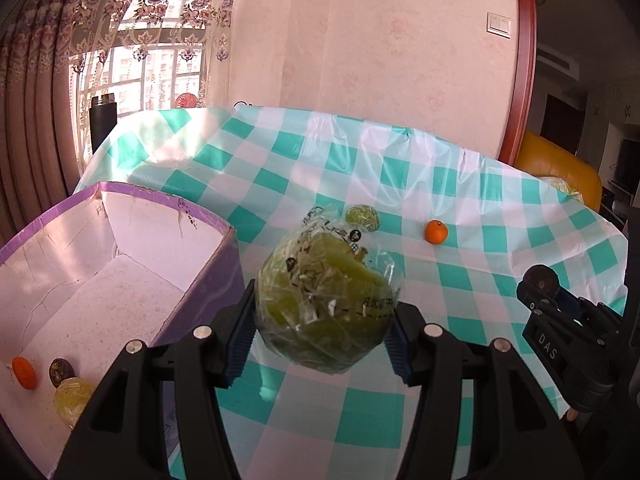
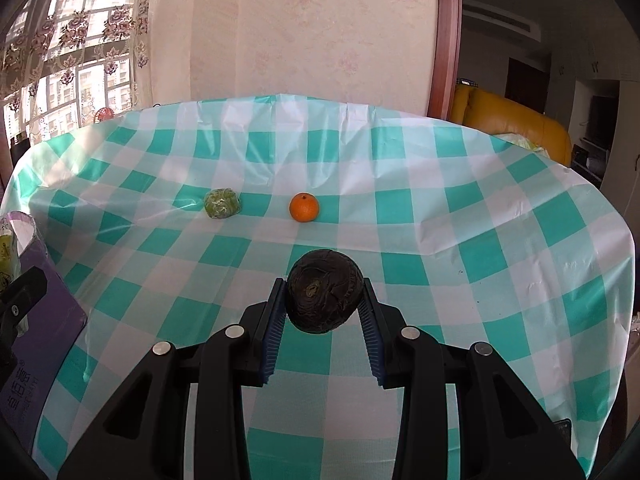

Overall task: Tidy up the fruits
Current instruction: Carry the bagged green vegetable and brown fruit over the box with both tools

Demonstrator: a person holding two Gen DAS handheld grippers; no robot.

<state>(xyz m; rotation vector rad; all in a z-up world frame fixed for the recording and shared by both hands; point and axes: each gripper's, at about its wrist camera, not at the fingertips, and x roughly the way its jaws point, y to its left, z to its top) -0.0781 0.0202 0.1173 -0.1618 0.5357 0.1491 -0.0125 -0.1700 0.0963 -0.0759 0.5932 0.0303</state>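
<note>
jaws clamped: left gripper (image 1: 324,316) on wrapped green fruit (image 1: 326,300), tilted down

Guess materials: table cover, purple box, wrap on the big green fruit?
Table cover: likely thin plastic sheet, glossy, with sharp creases and glare.
Purple box: looks like cardboard, matte white inside, with cracked folds and worn edges.
Wrap on the green fruit: clear printed plastic film, crinkled and shiny.
</note>
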